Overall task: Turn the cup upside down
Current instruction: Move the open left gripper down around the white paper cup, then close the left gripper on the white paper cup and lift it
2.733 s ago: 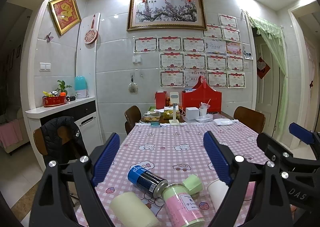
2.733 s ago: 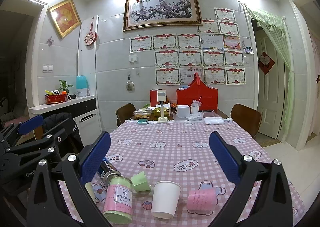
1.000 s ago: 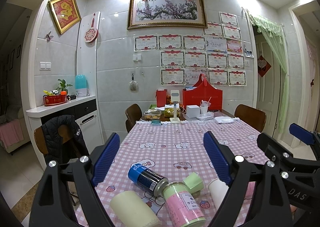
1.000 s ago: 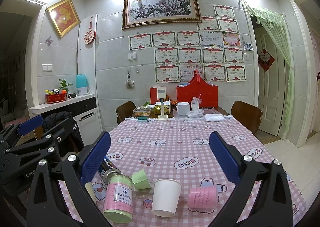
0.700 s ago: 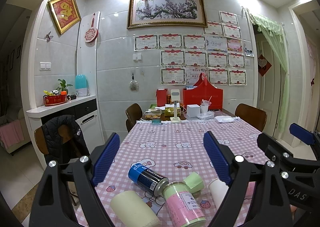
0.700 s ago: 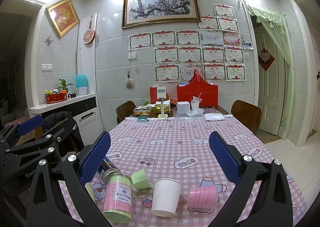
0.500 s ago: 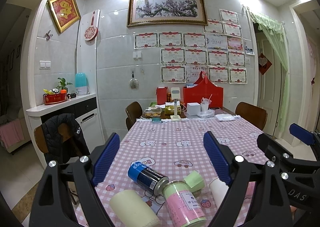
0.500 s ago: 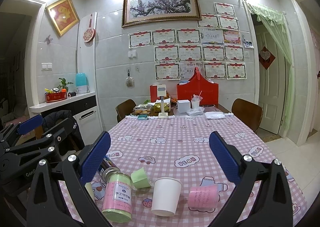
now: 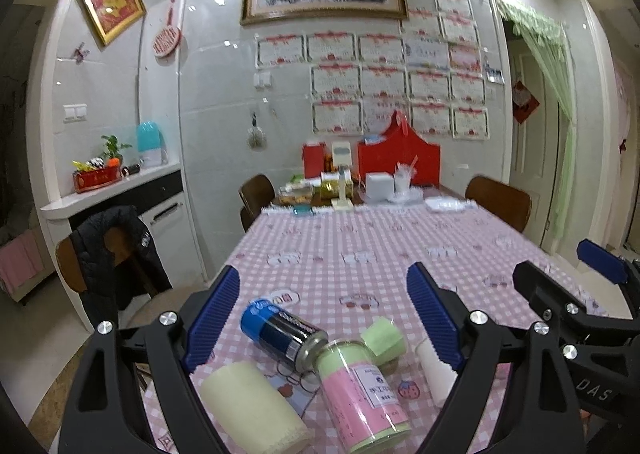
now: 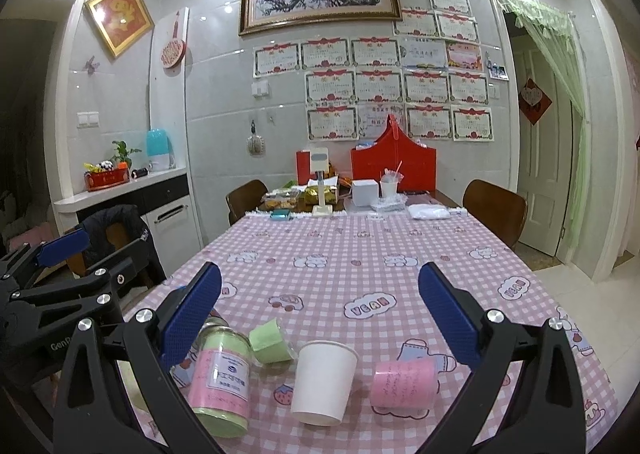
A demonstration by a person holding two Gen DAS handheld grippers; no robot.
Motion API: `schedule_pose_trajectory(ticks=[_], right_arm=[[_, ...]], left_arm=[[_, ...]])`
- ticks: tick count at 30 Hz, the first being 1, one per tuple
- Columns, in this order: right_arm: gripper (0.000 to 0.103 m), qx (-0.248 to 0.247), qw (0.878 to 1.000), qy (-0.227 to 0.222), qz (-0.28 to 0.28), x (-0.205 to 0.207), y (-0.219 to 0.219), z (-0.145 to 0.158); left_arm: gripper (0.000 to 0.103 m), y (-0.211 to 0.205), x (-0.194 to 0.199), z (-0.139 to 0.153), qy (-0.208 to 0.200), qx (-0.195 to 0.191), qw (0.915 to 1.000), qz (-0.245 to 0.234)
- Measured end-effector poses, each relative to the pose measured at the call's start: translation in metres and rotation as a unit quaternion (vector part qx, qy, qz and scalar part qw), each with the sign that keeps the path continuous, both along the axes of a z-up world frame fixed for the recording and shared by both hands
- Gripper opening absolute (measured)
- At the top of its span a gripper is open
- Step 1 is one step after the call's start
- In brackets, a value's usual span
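Hovering over the checked tablecloth point(image 10: 360, 266), we see both claws spread wide and empty: right gripper point(image 10: 320, 312), left gripper point(image 9: 322, 312). The white paper cup point(image 10: 324, 382) stands mouth-up, seemingly just beside the pink cup point(image 10: 402, 384) lying sideways.

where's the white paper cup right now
In the right wrist view the white paper cup stands upright, mouth up, near the table's front edge between the open right gripper's fingers, with the green-and-pink jar left and pink cup right.
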State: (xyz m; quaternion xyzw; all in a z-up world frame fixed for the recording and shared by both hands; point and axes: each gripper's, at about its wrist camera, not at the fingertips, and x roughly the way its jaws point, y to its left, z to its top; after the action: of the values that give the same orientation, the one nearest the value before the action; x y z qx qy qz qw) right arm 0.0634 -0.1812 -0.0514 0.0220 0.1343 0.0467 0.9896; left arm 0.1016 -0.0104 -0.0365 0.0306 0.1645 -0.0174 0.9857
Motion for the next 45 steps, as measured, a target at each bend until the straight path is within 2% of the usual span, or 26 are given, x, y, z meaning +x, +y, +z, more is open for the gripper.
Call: schedule_pose_trajectory(ticks=[6, 13, 19, 21, 26, 33, 40, 42, 45], right_arm=[[0.095, 0.0, 0.999, 0.034, -0.01, 0.012, -0.017, -0.015], [0.095, 0.008, 0.996, 0.079, -0.05, 0.027, -0.057, -0.033], [0.095, 0.035, 0.99, 0.111, -0.081, 0.035, -0.094, -0.046], [0.095, 0.038, 0.989, 0.119, -0.08, 0.037, -0.098, -0.049], [0.095, 0.045, 0.988, 0.13, -0.073, 0.041, -0.107, -0.055], [0.095, 0.052, 0.986, 0.152, -0.053, 0.048, -0.111, -0.068], [0.095, 0.06, 0.984, 0.162, -0.036, 0.054, -0.109, -0.076], [0.095, 0.06, 0.984, 0.163, -0.034, 0.054, -0.108, -0.077], [0.095, 0.061, 0.984, 0.165, -0.029, 0.053, -0.108, -0.076]], left_arm=[[0.084, -0.015, 0.032, -0.023, 0.081, -0.012, 0.996, -0.035], [0.084, -0.047, 0.064, -0.048, 0.139, -0.006, 0.9889, -0.053], [0.084, -0.076, 0.084, -0.076, 0.206, -0.033, 0.9749, -0.078], [0.084, -0.092, 0.089, -0.087, 0.226, -0.028, 0.9698, -0.087], [0.084, -0.124, 0.093, -0.105, 0.244, 0.006, 0.9654, -0.093], [0.084, -0.132, 0.105, -0.127, 0.281, 0.009, 0.9568, -0.076], [0.084, -0.141, 0.108, -0.141, 0.297, 0.039, 0.9519, -0.067], [0.083, -0.141, 0.106, -0.14, 0.291, 0.04, 0.9538, -0.063], [0.062, -0.139, 0.103, -0.138, 0.292, 0.03, 0.9535, -0.066]])
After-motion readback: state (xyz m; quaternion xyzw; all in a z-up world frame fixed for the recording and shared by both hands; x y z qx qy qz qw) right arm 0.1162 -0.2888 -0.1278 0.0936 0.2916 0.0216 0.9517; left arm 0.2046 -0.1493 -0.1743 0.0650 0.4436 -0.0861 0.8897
